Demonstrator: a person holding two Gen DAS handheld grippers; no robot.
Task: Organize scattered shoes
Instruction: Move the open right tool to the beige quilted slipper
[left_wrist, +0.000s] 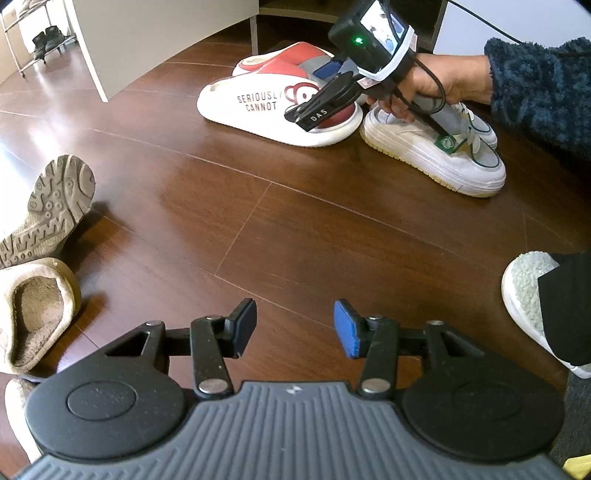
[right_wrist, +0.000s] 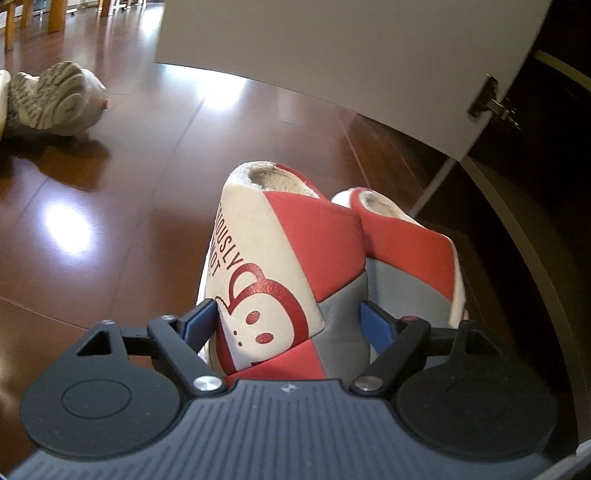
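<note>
The right gripper (right_wrist: 288, 323) stands wide around the toe of the near red-and-white slipper (right_wrist: 273, 266), one pad at each side, seemingly just touching it. The step is grasping; next, I think, close firmly. Its long axis runs straight away from the fingers, heel opening far. The left gripper (left_wrist: 294, 328) is half open, empty

**Readable lettering**

The white, red and grey padded slipper (left_wrist: 266, 107) carries dark red capitals "SERIOUSLY CANNOT" on its white side panel; the right wrist view shows only part of that wording. The black finger of the right gripper (left_wrist: 314, 118) bears a small label reading "DAS".
</note>
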